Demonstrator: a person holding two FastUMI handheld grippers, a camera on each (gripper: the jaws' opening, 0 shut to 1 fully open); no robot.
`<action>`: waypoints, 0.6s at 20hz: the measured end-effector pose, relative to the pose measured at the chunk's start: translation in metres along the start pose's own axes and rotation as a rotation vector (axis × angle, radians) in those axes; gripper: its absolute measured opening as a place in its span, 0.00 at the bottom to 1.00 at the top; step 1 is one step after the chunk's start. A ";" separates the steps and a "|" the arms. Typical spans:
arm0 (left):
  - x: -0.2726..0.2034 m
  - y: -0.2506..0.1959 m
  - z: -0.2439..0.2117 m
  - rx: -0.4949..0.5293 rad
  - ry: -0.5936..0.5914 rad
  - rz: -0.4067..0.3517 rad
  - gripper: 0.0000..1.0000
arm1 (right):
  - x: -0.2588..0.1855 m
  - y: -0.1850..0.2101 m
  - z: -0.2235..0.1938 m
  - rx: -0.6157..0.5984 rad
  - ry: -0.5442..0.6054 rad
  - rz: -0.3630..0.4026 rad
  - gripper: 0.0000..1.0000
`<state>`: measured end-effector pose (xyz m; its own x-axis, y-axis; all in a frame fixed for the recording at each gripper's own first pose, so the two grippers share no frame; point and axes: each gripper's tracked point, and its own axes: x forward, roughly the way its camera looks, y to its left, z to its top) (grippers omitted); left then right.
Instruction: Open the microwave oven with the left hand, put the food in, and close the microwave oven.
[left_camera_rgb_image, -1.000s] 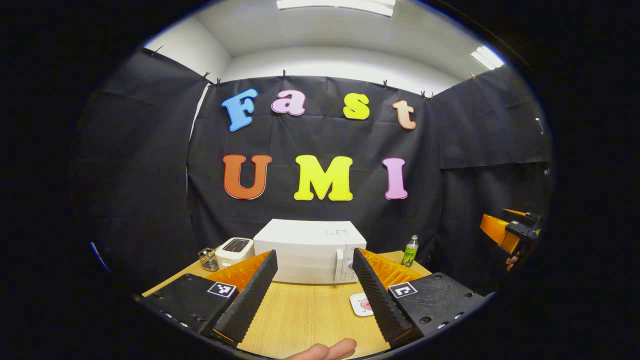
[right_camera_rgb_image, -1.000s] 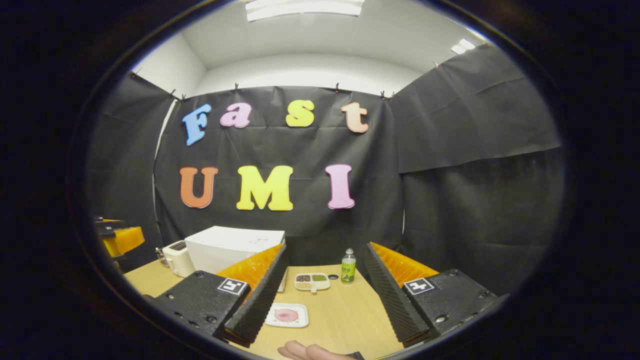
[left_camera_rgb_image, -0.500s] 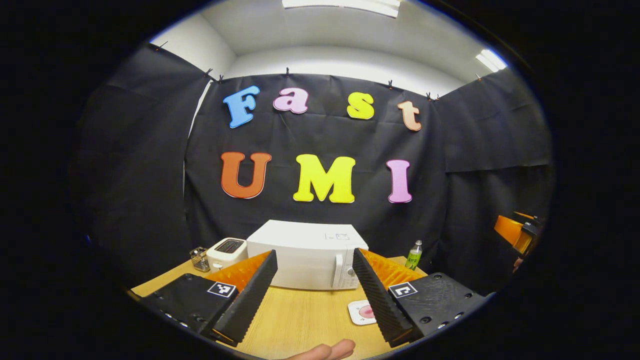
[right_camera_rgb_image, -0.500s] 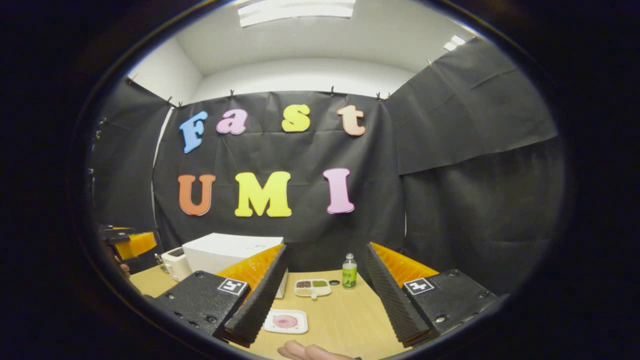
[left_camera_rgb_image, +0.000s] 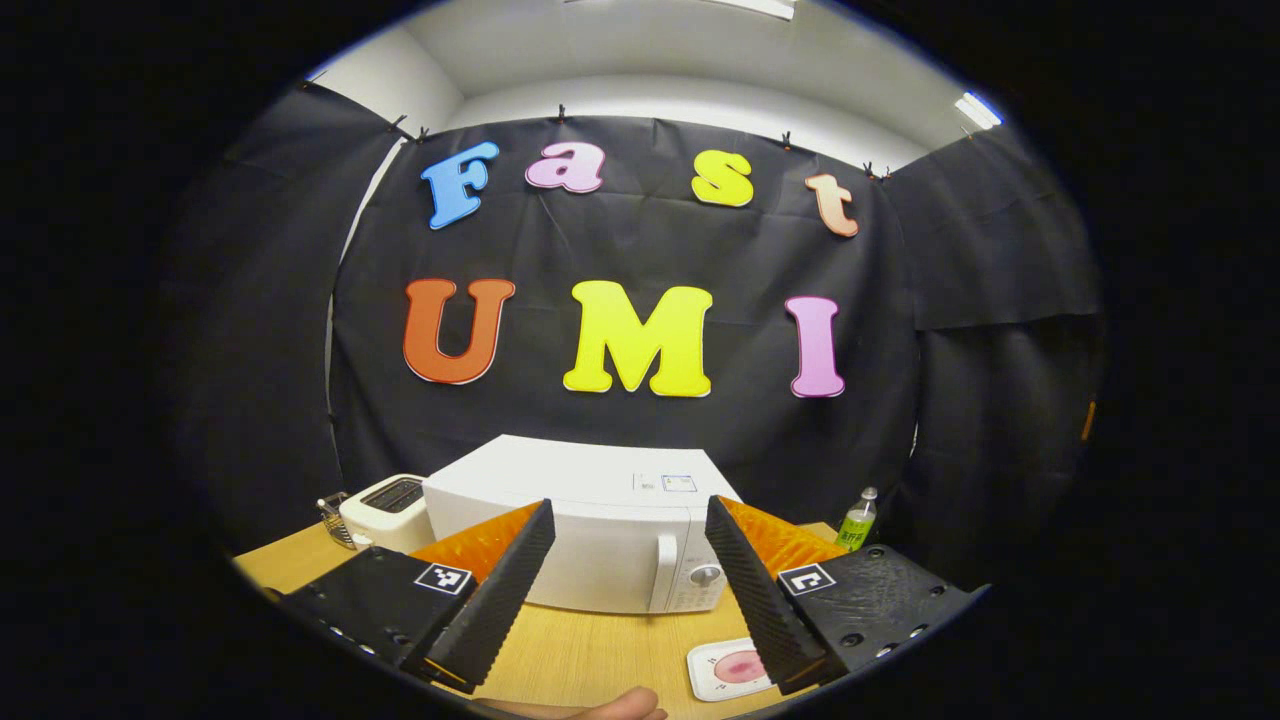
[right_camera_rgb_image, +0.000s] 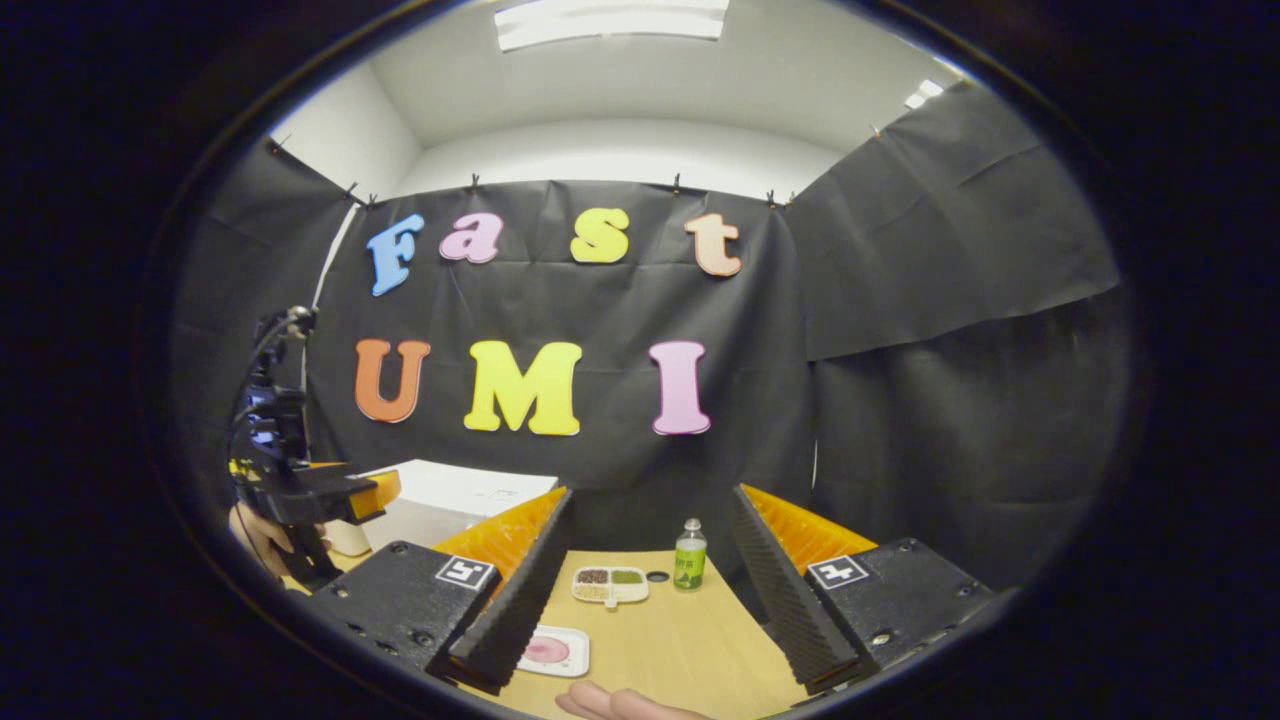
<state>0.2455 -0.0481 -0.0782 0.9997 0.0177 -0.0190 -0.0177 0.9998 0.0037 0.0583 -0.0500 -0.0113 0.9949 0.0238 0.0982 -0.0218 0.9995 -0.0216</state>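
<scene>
Presently microwave (left_camera_rgb_image: 590, 545) shut, far on worktop (left_camera_rgb_image: 590, 655); food plate (left_camera_rgb_image: 733, 668) near right. Left hand-held gripper (left_camera_rgb_image: 630, 580) spread, empty; right hand-held gripper (right_camera_rgb_image: 645, 580) spread, empty. Door judged stiff, light; grip vertical handle (left_camera_rgb_image: 661, 572).

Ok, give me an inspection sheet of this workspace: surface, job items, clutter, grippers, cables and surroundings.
Surface: wooden table, bare in front of the microwave.
Job's things: white microwave oven at the back, door closed; white plate with pink food in front of its right end.
Clutter: white toaster and a wire basket left of the microwave; green bottle; divided snack tray beside the bottle.
Grippers: left gripper open, aimed at the microwave door, apart from it; right gripper open, above the table, holding nothing.
Cables: a cable on the left gripper's body in the right gripper view; none seen on the table.
Surroundings: black cloth walls, ceiling lights.
</scene>
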 end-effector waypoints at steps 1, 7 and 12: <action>0.017 -0.003 -0.010 -0.002 0.017 -0.004 0.95 | 0.002 -0.003 0.001 -0.004 -0.010 -0.003 0.92; 0.085 -0.023 -0.058 -0.022 0.055 -0.038 0.95 | 0.013 -0.018 -0.016 0.010 0.008 -0.009 0.92; 0.126 -0.039 -0.107 -0.005 0.084 -0.078 0.95 | 0.019 -0.030 -0.036 0.033 0.038 -0.023 0.99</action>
<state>0.3698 -0.0844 -0.1876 0.9928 -0.0606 -0.1030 0.0603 0.9982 -0.0061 0.0815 -0.0804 -0.0451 0.9982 0.0007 0.0602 -0.0016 0.9999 0.0136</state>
